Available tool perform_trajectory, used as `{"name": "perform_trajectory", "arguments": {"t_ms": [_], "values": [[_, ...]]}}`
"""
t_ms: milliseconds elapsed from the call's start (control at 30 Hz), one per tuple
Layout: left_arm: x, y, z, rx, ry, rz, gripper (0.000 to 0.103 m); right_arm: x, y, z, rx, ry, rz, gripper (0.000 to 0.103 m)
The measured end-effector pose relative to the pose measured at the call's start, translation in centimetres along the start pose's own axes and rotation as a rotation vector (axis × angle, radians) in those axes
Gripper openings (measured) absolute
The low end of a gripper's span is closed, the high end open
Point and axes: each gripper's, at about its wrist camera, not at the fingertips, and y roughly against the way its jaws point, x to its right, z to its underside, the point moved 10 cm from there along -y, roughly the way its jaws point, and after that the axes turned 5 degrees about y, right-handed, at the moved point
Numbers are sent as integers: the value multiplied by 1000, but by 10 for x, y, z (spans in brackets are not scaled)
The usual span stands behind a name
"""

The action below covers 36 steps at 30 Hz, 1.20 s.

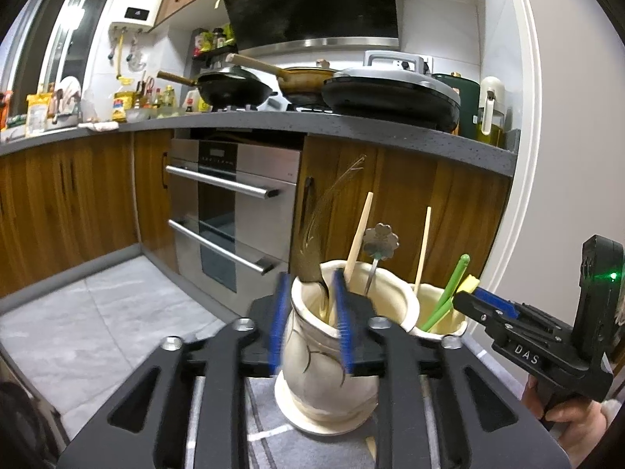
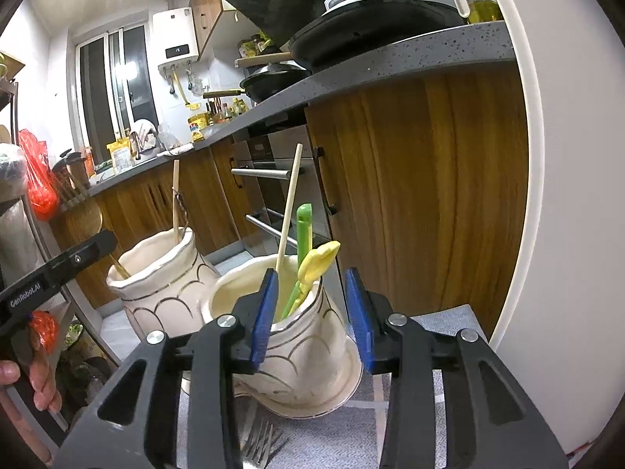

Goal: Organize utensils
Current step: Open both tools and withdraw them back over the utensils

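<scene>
Two cream ceramic vases stand side by side on a grey cloth. My left gripper [image 1: 308, 316] is open, its blue fingers straddling the near rim of the left vase [image 1: 324, 363], which holds a dark spoon [image 1: 312, 262], a wooden chopstick [image 1: 357, 240] and a clover-topped metal utensil [image 1: 379, 240]. My right gripper [image 2: 312, 318] is open around the rim of the right vase [image 2: 300, 359], which holds a green utensil [image 2: 304, 230], a yellow spoon [image 2: 318, 260] and a wooden chopstick [image 2: 288, 207]. A metal fork [image 2: 259, 441] lies on the cloth below the right gripper.
Wooden cabinets [image 1: 410, 203] and a steel oven [image 1: 234, 211] stand just behind the vases under a grey counter [image 1: 351, 127] loaded with pans. A white door frame [image 2: 562, 195] is at the right. A rack with red bags [image 2: 37, 183] is at the left.
</scene>
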Motion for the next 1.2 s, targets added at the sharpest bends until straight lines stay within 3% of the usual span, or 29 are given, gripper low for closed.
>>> {"name": "perform_trajectory", "arguments": {"t_ms": [100, 133, 167, 333, 400, 767, 1033, 1200], "values": [[0, 3, 0, 8, 7, 6, 53, 1, 2, -1, 8, -21, -7, 67], [0, 4, 0, 12, 10, 4, 63, 2, 3, -2, 11, -27, -11, 74], [0, 5, 0, 16, 12, 2, 72, 2, 3, -3, 16, -31, -14, 77], [0, 12, 0, 41, 14, -17, 94, 6, 9, -6, 40, -54, -2, 94], [-2, 16, 1, 52, 15, -30, 96, 9, 11, -4, 37, -63, 13, 98], [-9, 32, 29, 4, 11, -45, 98, 15, 46, -1, 40, -81, 61, 98], [-30, 42, 69, -62, -11, -107, 98, -6, 52, 35, -71, -18, 36, 98], [-35, 50, 87, -102, 2, -100, 98, -18, 56, 61, -151, 34, 22, 98]]}}
